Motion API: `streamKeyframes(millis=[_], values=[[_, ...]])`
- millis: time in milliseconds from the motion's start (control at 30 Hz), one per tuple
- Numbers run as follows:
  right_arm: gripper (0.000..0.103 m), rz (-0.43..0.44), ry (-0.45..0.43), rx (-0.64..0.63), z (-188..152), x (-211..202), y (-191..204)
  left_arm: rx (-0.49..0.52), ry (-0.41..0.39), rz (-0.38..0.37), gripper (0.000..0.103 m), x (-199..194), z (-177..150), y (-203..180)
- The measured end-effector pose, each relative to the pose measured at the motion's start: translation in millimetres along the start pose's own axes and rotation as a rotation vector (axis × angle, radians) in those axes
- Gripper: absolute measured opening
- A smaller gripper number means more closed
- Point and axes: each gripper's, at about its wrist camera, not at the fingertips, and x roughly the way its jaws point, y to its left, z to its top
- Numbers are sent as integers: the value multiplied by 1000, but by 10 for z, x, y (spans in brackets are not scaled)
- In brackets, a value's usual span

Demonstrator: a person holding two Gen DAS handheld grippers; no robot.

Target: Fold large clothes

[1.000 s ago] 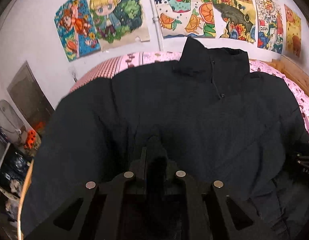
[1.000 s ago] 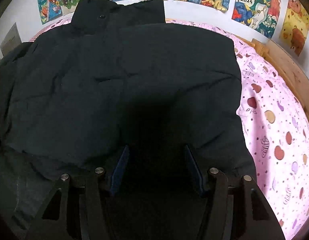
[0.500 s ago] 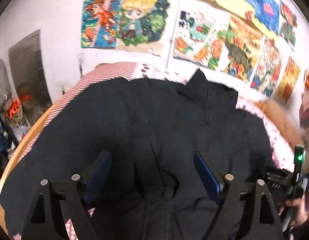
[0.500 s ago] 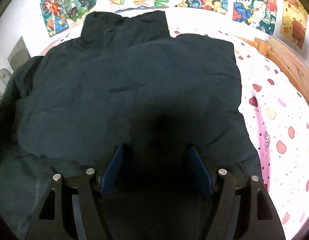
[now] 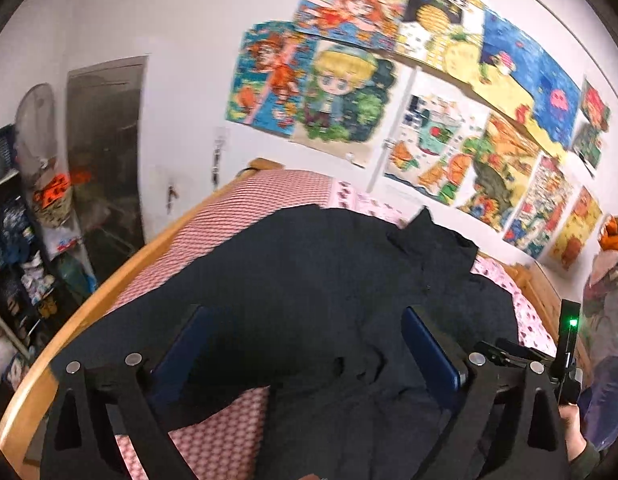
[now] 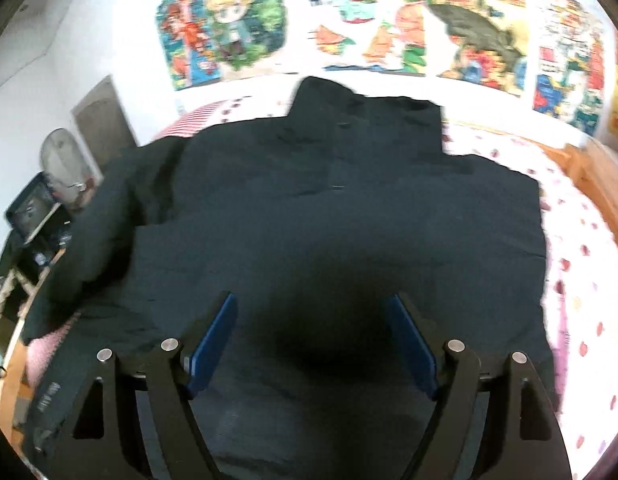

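A large black jacket (image 6: pixel 349 216) lies spread on the pink bed, collar toward the wall, its left sleeve folded in over the body. In the left wrist view the same jacket (image 5: pixel 329 280) fills the bed's middle. My left gripper (image 5: pixel 305 344) hovers above it, jaws opening wide, nothing between the blue pads. My right gripper (image 6: pixel 313 336) hangs above the jacket's lower part, its jaws also opening, with no cloth pinched. The right gripper's body and a hand holding it (image 5: pixel 565 364) show at the left view's right edge.
The bed has a pink patterned sheet (image 6: pixel 581 280) and a curved wooden frame (image 5: pixel 69 352). Colourful posters (image 5: pixel 449 100) cover the white wall. A fan (image 6: pixel 65 164) and cluttered shelves (image 5: pixel 13 248) stand left of the bed beside a door.
Both grippers let go of the black jacket, opened and drew up and back from it. The left one swung left and rolled, bringing the door and shelves into view.
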Motion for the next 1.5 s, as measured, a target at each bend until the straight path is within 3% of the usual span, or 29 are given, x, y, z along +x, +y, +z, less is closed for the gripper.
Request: streamKeyframes(millis=[300,400,600,733,867,933,1000,1100,1233,1267,1367,1500], values=[[74,101,45,-105,21,404,763,-245,85,111,99,-80,-355,760],[74,107,66,-133,-25,538,973,-343,89,185,99,-98,-590,969],[74,71,88,-217,-120,788,1200,-506,152,248,99,16,-973,1348],[74,70,136,-204,-198,961,1186,-562,195,265,99,164,-1045,1502],[74,82,149,-182,-233,1004,1160,-673,243,227,98,345,-1188,1649],[74,84,145,-180,-234,1012,1165,-692,240,218,98,409,-1232,1693],[75,85,142,-181,-255,1008,1170,-682,183,226,96,434,-1224,1707],[75,84,141,-179,-280,1022,1161,-661,117,243,82,433,-1180,1717],[75,88,141,-165,-274,1008,1137,-652,106,258,37,485,-1094,1711],[75,88,140,-162,-267,1009,1125,-634,100,266,30,491,-1066,1685],[75,90,135,-149,-249,993,1075,-552,37,290,19,387,-969,1560],[75,97,112,-113,-241,889,960,-402,-104,317,13,171,-704,1302]])
